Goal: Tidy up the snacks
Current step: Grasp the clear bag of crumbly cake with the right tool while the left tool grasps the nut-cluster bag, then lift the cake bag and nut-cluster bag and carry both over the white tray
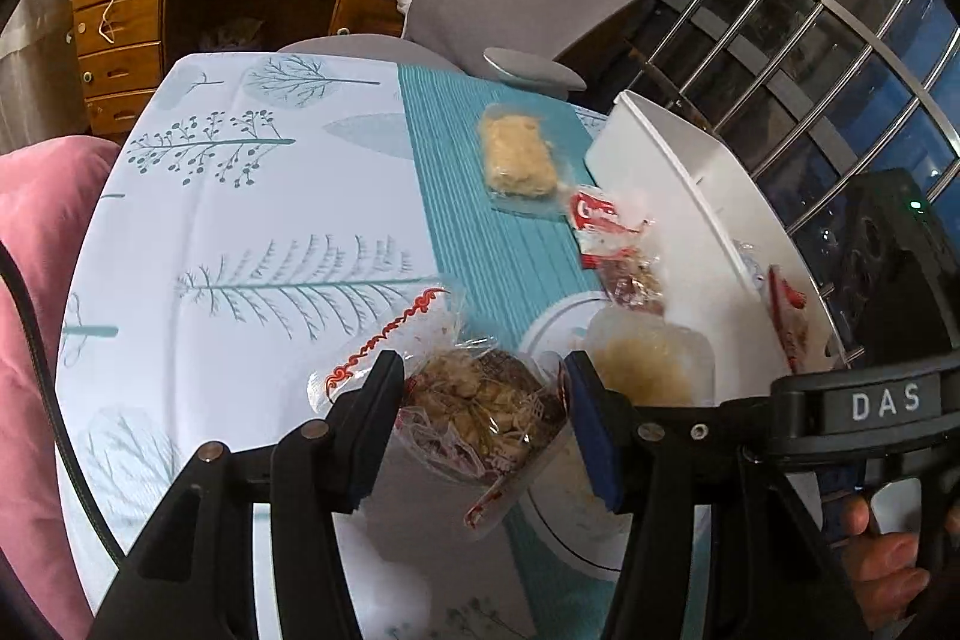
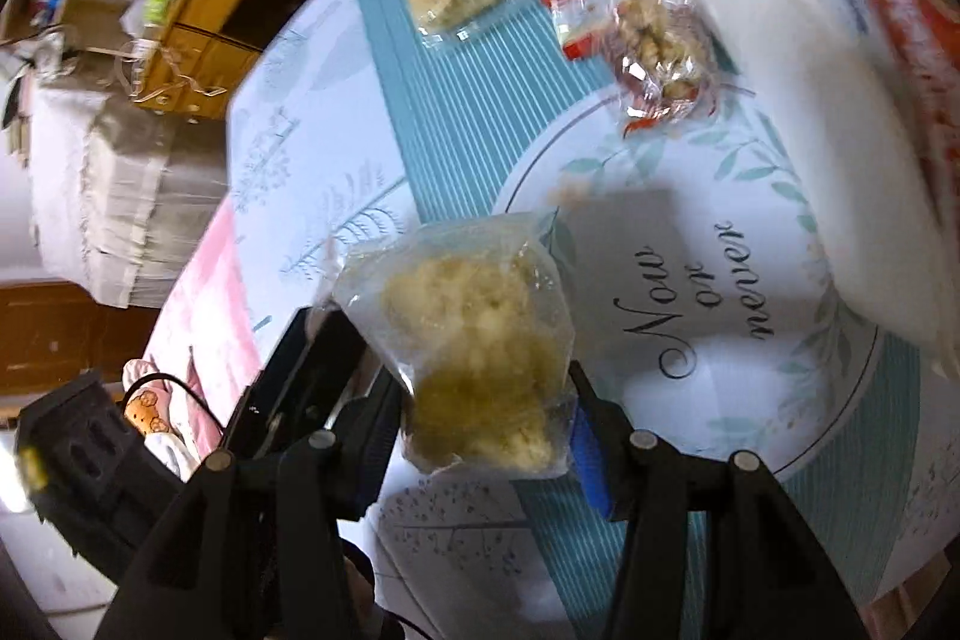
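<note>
**Both grippers loaded with wrapped snacks**

A crinkly nut-brittle packet (image 1: 480, 412) is clamped between the jaws of the left gripper (image 1: 480, 430), low in the frame. A clear pale-cake pouch (image 2: 474, 358) is pinched by the right gripper (image 2: 486, 424), bottom centre. Both are judged light, slippery and crumbly; the sealed edges are best gripped. The white bin (image 1: 678, 196) stands at right.
</note>
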A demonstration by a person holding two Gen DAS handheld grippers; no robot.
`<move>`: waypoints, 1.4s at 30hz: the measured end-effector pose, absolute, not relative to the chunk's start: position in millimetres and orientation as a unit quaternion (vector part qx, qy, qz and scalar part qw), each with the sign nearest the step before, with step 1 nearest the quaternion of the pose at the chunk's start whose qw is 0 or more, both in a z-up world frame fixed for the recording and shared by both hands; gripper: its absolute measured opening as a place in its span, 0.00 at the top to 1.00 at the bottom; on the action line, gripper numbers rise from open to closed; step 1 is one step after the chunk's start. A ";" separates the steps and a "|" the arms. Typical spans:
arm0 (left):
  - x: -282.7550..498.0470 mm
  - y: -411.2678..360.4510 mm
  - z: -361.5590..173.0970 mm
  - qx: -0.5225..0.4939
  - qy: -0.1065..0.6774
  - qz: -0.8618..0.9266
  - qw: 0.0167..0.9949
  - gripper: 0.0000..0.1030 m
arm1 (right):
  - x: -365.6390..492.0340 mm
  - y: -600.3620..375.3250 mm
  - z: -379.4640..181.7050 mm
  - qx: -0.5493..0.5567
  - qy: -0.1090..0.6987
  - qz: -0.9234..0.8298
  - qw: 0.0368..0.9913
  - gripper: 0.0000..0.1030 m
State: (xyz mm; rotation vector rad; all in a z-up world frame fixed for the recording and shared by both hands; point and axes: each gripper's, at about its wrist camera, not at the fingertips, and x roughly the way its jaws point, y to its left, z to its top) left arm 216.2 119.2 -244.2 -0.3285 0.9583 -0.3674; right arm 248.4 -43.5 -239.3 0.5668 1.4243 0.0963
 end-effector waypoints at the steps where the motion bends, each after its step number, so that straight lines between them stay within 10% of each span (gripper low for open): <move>1: 212.7 117.4 -242.2 -0.160 0.458 -0.175 0.857 0.48 | 245.0 -45.0 -234.3 0.245 0.637 0.049 0.729 0.50; 42: 228.6 -91.6 -124.3 -0.193 0.350 -0.218 0.891 0.47 | 194.4 -292.1 -139.8 0.142 0.451 0.089 0.877 0.49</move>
